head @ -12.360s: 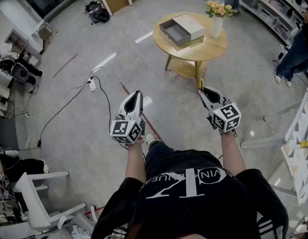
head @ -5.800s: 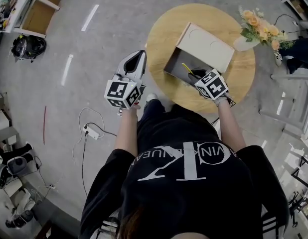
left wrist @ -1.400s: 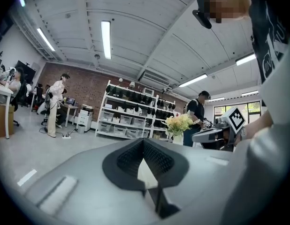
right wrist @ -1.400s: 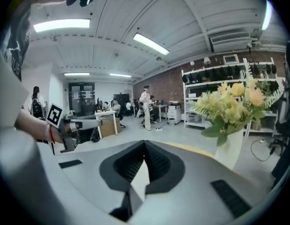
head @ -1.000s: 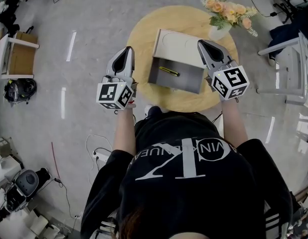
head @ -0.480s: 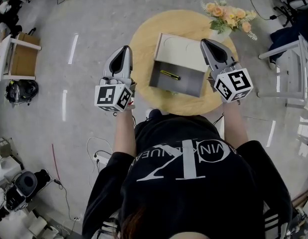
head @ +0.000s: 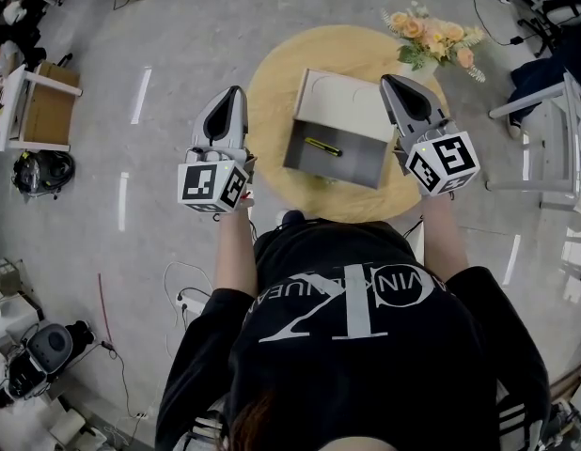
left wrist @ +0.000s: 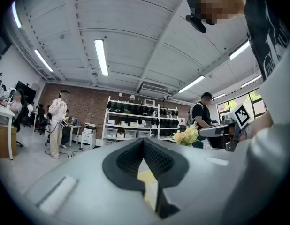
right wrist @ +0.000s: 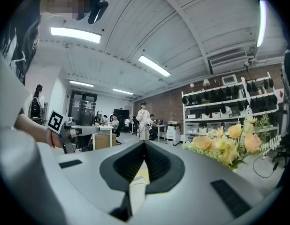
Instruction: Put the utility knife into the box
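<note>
The yellow and black utility knife (head: 322, 147) lies inside the open grey box (head: 361, 167), which stands on the round wooden table (head: 272, 83). The box's white sleeve (head: 352, 97) lies behind the grey tray. My left gripper (head: 236, 90) is held up at the table's left edge, left of the box, its jaws shut on nothing. My right gripper (head: 385, 78) is raised at the box's right side, also shut and holding nothing. Both gripper views look level across the room, with the left gripper (left wrist: 144, 142) and the right gripper (right wrist: 144, 146) closed at the tip.
A vase of flowers (head: 431, 36) stands at the table's far right, close to the right gripper. A white chair (head: 544, 130) is to the right. A wooden shelf (head: 46, 101), a dark bag (head: 41, 172) and floor cables (head: 178, 280) lie to the left. People (left wrist: 57, 123) stand near shelving.
The person has walked up to the table. The right gripper, low over the box with the knife 5.8 s ago, has lifted away; the knife lies in the box. Little moves in the last second.
</note>
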`<state>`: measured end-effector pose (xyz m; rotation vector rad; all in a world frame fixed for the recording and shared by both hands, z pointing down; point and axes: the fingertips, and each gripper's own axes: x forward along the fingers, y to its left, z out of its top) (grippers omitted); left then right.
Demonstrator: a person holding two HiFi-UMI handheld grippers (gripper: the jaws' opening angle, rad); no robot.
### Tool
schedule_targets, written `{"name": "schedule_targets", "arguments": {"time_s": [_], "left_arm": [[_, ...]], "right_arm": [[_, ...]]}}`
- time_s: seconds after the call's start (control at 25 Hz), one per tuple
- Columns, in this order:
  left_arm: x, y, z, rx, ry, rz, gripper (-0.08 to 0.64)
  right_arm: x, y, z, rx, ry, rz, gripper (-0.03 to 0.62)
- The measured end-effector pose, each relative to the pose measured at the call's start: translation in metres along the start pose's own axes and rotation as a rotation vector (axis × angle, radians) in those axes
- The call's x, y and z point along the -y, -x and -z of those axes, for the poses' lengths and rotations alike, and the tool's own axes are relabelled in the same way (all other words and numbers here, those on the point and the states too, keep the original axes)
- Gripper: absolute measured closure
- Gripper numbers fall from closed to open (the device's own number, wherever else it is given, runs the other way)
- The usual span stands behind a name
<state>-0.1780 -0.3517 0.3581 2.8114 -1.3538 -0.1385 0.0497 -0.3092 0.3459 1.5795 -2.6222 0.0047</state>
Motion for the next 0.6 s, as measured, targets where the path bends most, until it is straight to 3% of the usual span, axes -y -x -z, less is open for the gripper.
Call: {"name": "schedule_targets", "arguments": {"time_s": [0.6], "left_arm": [[-0.001, 0.002, -0.012, 0.016, -0.053, -0.012, 0.549]], "right_arm": [[-0.004, -0.002, -0.008, 0.030, -0.006, -0.020, 0.578]]}}
